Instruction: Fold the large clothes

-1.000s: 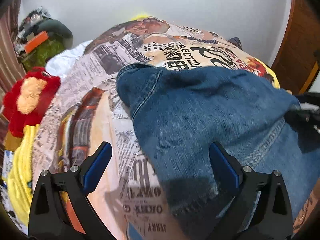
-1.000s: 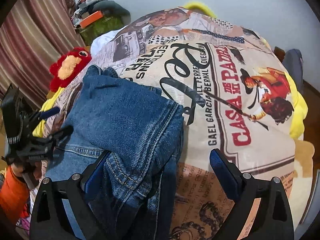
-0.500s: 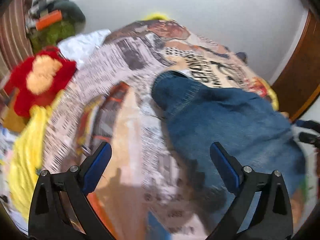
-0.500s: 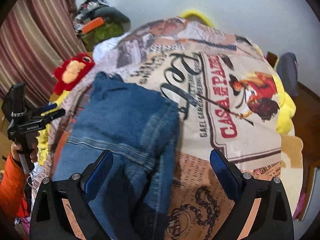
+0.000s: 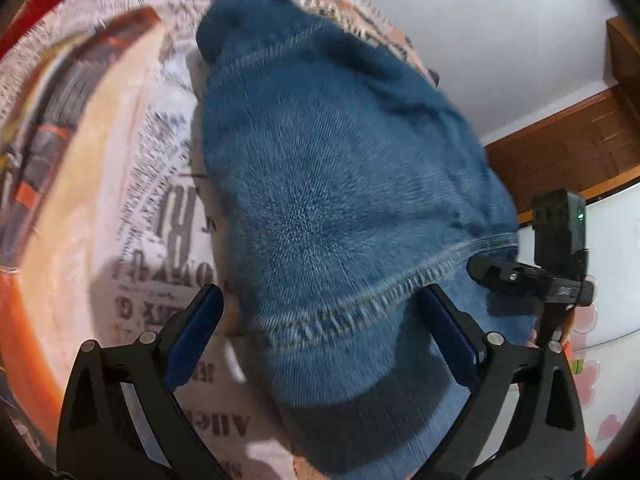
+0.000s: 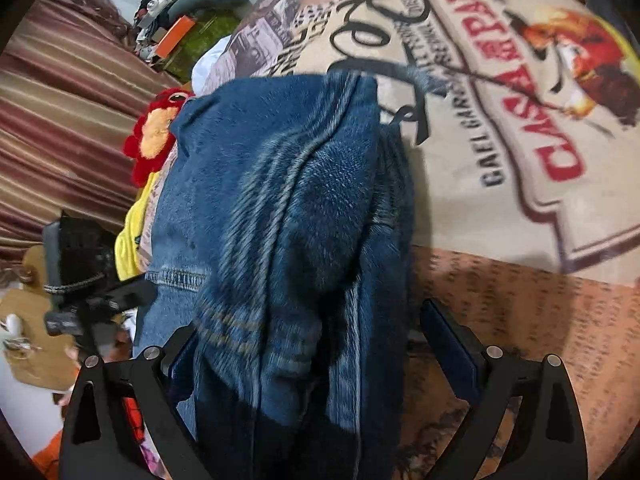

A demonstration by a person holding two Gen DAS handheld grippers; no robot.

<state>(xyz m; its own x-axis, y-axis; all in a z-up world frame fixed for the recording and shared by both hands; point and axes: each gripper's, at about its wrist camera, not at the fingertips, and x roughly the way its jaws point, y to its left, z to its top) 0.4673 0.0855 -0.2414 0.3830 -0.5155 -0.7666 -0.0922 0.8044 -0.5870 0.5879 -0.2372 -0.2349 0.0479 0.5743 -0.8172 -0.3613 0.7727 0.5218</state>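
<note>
A pair of blue jeans (image 5: 328,184) lies folded in layers on a printed bedspread (image 5: 132,184). My left gripper (image 5: 320,320) is open close over the near end of the denim, a stitched seam running between its fingers. In the right wrist view the jeans (image 6: 288,208) fill the middle, and my right gripper (image 6: 316,332) is open, straddling the thick folded edge. The other gripper shows at each view's side: the right gripper (image 5: 532,276) at the jeans' right edge, the left gripper (image 6: 92,304) at their left edge.
A red and orange plush toy (image 6: 154,140) and yellow fabric (image 6: 134,240) lie left of the jeans. Striped curtains (image 6: 60,112) hang at the left, with clutter (image 6: 180,36) piled behind. A white wall (image 5: 480,40) and wooden trim (image 5: 560,140) stand at the right.
Both grippers have come down and forward, much closer to the jeans, which now fill each view. Both stay open. The left view has swung right, towards the denim.
</note>
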